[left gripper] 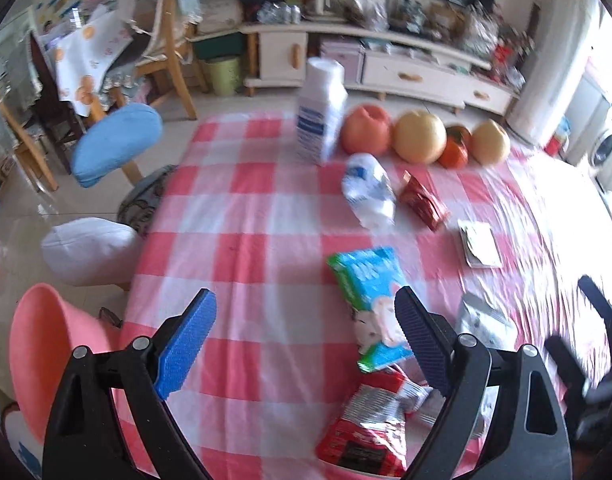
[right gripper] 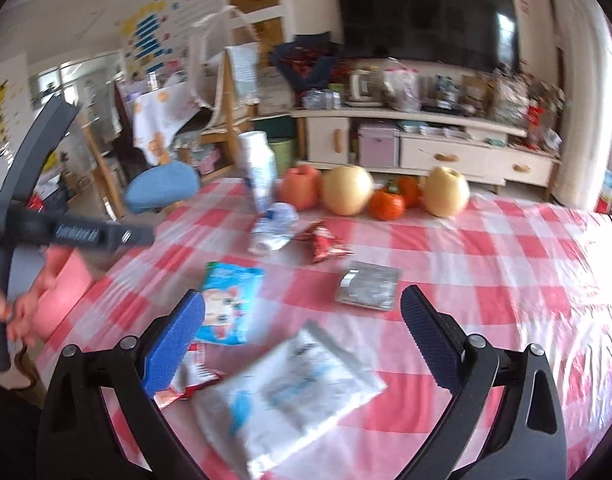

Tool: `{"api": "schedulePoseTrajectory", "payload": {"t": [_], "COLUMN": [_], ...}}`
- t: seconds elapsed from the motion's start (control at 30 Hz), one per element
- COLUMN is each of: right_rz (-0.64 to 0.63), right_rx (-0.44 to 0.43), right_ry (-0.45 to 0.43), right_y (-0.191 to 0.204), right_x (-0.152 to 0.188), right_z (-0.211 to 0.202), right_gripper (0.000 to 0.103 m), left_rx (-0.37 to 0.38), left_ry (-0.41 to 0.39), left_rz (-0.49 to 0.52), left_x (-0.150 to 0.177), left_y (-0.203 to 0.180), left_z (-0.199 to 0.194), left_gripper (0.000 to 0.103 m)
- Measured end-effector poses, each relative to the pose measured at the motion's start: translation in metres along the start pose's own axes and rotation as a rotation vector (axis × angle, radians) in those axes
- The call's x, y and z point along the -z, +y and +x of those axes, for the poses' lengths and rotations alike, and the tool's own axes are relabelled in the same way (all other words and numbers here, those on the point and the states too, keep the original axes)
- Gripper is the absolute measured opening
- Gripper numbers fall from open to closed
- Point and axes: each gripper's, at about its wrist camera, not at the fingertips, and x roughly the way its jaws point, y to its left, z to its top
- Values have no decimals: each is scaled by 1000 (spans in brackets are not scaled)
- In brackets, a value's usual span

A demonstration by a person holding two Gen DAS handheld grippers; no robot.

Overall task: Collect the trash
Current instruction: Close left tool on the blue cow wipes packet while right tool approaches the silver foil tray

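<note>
Trash lies scattered on the pink-and-white checked table [right gripper: 485, 248].

The glossy white plastic bag [right gripper: 290, 396], largest, lies flat with its long axis diagonal, under the right gripper [right gripper: 302, 336], whose jaws are spread and empty. The blue snack wrapper [left gripper: 369, 304] points away beside the left gripper [left gripper: 306, 344], also spread and empty. The checked cloth left of it is bare.

Left hand-held gripper [left gripper: 306, 340] angled steeply down, jaws wide, nothing between, right hand-held gripper [right gripper: 302, 344] tilted down, jaws wide apart, empty
</note>
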Motion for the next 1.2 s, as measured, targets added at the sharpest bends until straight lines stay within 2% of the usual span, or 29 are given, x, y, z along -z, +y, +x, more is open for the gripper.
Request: {"api": "schedulePoseTrajectory", "payload": {"t": [0.13,0.3,0.37,0.57,0.77,1.2], "right_rz": [76,220,239,244,180,139], "right_rx": [38,24,27,2,-25,-5], "right_ry": [51,111,124,178,213,254], "right_y": [-33,-74,-81,-82,-67,-71], "right_x": [-1,2,3,3,-2,-7], "right_z": [12,32,38,66,92,128], "right_gripper": [99,99,99,99,99,99], "left_rx": [32,23,23,-13,-42,-73], "left_ry": [70,136,160,199,231,241], "left_rz": [28,43,31,51,82,81], "left_x": [5,8,7,6,8,6], "left_y": [-22,-39,-42,-53,-64,-67], "left_z": [17,40,49,71,90,110], "left_gripper": [90,90,90,90,90,90]}}
